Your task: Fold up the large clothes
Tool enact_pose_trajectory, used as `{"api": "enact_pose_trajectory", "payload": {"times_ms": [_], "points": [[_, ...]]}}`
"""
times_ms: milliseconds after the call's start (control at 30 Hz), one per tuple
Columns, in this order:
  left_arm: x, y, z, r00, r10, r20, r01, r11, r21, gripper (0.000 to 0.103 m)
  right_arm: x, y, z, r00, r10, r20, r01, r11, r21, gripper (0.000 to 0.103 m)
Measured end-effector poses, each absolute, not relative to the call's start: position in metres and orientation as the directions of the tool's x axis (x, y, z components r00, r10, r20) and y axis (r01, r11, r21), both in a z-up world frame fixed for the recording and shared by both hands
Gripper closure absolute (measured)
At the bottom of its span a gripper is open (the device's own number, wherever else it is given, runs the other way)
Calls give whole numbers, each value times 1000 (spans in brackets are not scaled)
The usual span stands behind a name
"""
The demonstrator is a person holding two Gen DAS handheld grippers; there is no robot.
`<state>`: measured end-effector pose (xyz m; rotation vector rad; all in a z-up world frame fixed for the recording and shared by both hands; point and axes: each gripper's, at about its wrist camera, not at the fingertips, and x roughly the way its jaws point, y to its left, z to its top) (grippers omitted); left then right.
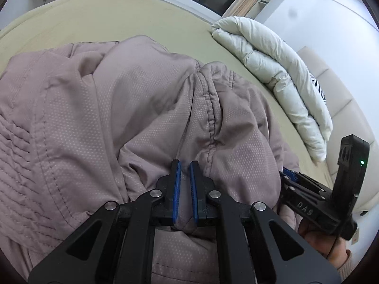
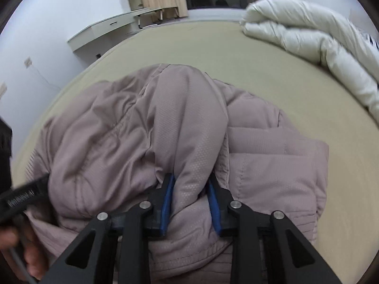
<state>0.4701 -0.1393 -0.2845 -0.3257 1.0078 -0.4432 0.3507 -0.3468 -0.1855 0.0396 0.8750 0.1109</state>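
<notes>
A large mauve padded jacket [image 1: 106, 108] lies bunched on a beige bed; it also shows in the right wrist view [image 2: 132, 127]. My left gripper [image 1: 185, 165] is shut on a fold of the jacket, its blue pads pinching the fabric near a seam. My right gripper [image 2: 190, 179] is shut on a thick puffy fold of the jacket, with the fabric bulging between its blue pads. The right gripper's body [image 1: 327, 189] shows at the right of the left wrist view, close beside the jacket. The left gripper's body [image 2: 23, 196] shows at the left edge of the right wrist view.
The beige bed sheet [image 1: 142, 16] stretches beyond the jacket. A folded white duvet [image 1: 279, 71] lies at the bed's right side, also in the right wrist view [image 2: 315, 37]. A cream headboard [image 1: 343, 94], a white shelf [image 2: 106, 28], curtains and a dark window stand behind.
</notes>
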Motion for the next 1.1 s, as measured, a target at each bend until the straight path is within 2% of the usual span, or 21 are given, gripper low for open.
{"api": "enact_pose_trajectory", "payload": {"times_ms": [100,200,300,400,467,567,667,733,800,833,900,933,967,1033,1100], "points": [[478,-148,-288,442,-493,-749,213,869,-447,96,359,-342,-182,626,82,-776,-66,996,52,72],[475,-137,-258,486,-490,-723,202,868,-453,96,341,-346,-147,649,116,-752,-22,991,134,73],[443,-124,-219,596,-466,-654,254,882,-397,96,312,-349,-119,727,129,-675,-49,989,137,73],[422,-138,-216,606,-438,-664,316,899,-305,96,295,-334,-110,728,173,-663,-95,984,153,73],[422,-151,-234,570,-432,-699,326,900,-290,96,294,-321,-122,700,201,-685,-134,980,150,73],[435,-160,-269,491,-425,-760,296,902,-314,96,309,-316,-165,603,187,-775,-116,982,146,74],[447,-170,-276,483,-406,-775,297,909,-291,96,317,-318,-191,622,183,-761,-125,983,134,77],[450,-175,-279,484,-396,-780,312,911,-269,96,321,-317,-190,620,174,-765,-109,985,136,76],[450,-171,-276,469,-421,-777,312,902,-300,96,320,-312,-185,613,161,-774,-111,987,117,76],[447,-164,-269,465,-437,-770,305,895,-324,95,315,-311,-178,614,160,-773,-112,987,115,73],[434,-148,-252,481,-453,-751,298,890,-345,95,299,-316,-159,642,184,-744,-110,983,149,53],[422,-138,-239,502,-443,-743,304,894,-328,95,287,-318,-154,671,183,-719,-105,983,151,30],[408,-126,-226,522,-427,-738,306,902,-305,95,270,-321,-146,706,174,-687,-100,984,147,16],[380,-103,-208,557,-396,-730,297,916,-270,95,236,-328,-129,759,174,-628,-101,983,151,11],[352,-76,-197,573,-357,-737,274,932,-238,95,202,-338,-120,769,180,-613,-92,981,172,10]]}}
